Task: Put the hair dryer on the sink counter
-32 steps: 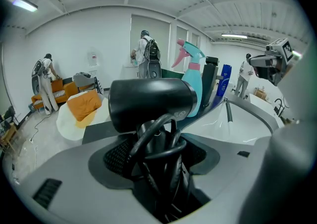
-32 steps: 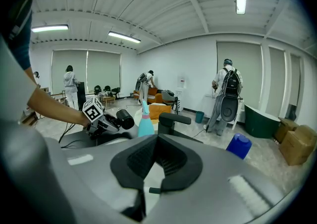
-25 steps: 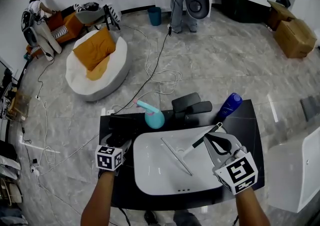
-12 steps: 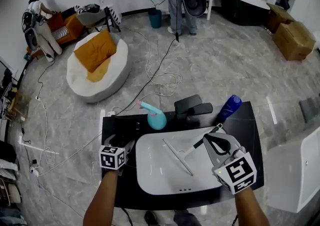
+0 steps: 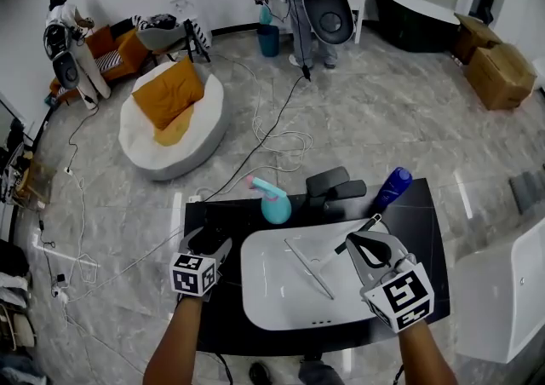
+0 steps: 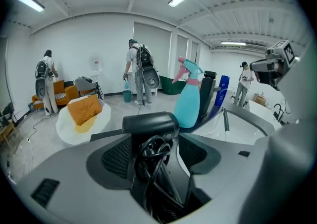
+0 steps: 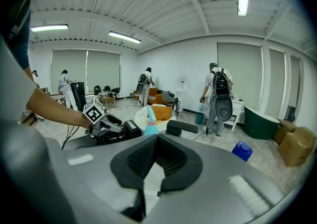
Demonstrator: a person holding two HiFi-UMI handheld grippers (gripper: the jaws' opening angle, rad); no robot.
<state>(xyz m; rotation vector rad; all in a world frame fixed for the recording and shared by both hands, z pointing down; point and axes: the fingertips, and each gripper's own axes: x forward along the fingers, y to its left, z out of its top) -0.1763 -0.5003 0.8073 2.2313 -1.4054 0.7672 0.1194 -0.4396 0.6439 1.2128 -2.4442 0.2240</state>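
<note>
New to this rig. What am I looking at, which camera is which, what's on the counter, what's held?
No robot here: a person holds a hand-held gripper in each hand. The wide picture comes from a head camera looking down; the other two cameras ride on the grippers and look along their jaws. The black counter carries a white sink, a teal spray bottle and a blue bottle. The left hand-held gripper is clamped on a black hair dryer. The right hand-held gripper is shut and empty.

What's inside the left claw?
The left claw grips a black hair dryer, its coiled cord bunched between the jaws. The cord covers the handle; whether it touches the counter is hidden.
</note>
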